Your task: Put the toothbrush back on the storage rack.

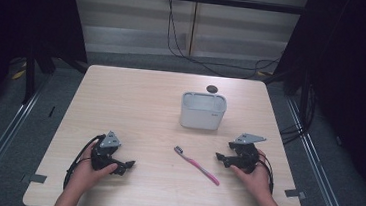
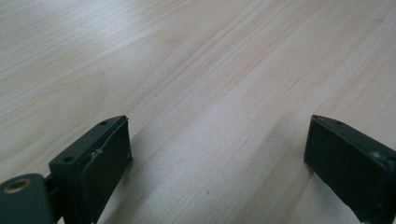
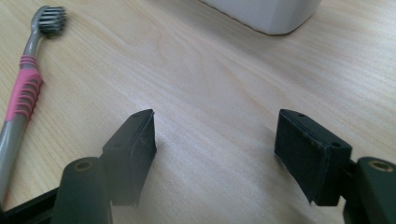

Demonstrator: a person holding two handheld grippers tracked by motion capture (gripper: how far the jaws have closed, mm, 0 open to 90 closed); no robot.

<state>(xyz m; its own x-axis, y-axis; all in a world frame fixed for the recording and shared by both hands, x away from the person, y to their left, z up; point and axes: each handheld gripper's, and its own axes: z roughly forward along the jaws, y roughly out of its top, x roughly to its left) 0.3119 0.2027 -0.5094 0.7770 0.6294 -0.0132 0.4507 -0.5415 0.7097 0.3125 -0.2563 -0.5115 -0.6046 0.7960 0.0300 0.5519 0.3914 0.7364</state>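
1. On the table [image 1: 121,97], between our two hands, the toothbrush [image 1: 196,165] is lying flat, untouched; nothing is looking done yet.
2. We are holding the left gripper [image 1: 128,166] and right gripper [image 1: 220,158] wide open, both empty.
3. We are guessing pickup and dropping into the white holder [image 1: 203,111] are left.
4. Toothbrush is showing a pink-grey handle, dark bristles.

A pink-and-grey toothbrush [image 1: 196,164] lies flat and diagonal on the table; bristle head towards the far left.
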